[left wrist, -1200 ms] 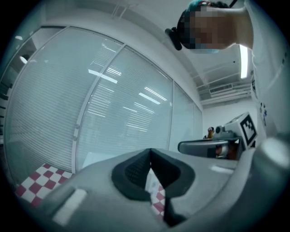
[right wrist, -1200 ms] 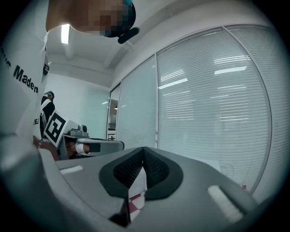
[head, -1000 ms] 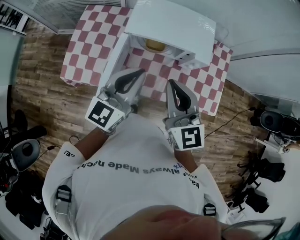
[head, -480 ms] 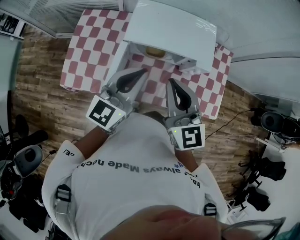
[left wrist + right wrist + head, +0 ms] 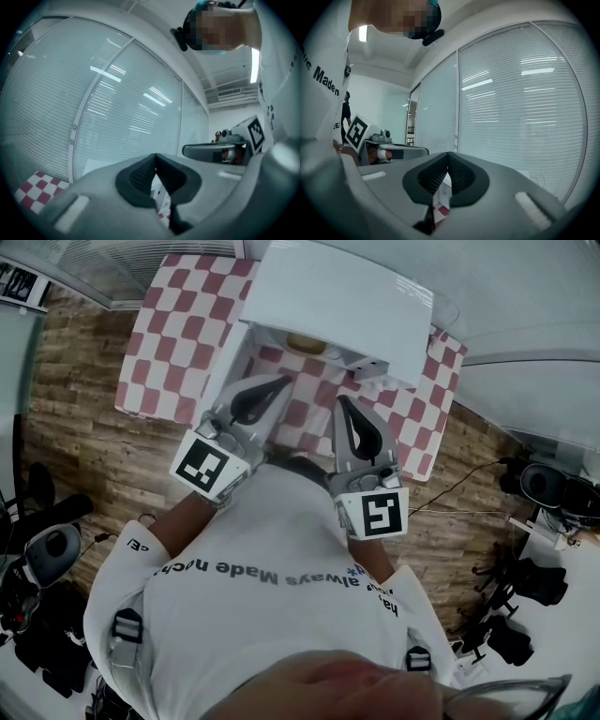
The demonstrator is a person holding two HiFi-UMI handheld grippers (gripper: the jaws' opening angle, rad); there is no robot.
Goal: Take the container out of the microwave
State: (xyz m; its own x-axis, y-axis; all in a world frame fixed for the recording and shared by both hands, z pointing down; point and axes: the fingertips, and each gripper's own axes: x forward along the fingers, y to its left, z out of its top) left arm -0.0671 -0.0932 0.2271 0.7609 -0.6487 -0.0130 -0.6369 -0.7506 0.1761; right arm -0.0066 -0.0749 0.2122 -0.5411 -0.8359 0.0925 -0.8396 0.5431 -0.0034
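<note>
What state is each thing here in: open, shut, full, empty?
left gripper: fingers shut, holding nothing.
right gripper: fingers shut, holding nothing.
microwave: door looks swung open.
container: inside the microwave, not touched by either gripper.

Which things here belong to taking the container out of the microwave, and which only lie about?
For the job:
- microwave, with its open door
- yellowish container inside
- left gripper and right gripper, both shut and empty

Lying about:
- checked cloth
- black gear on the floor
</note>
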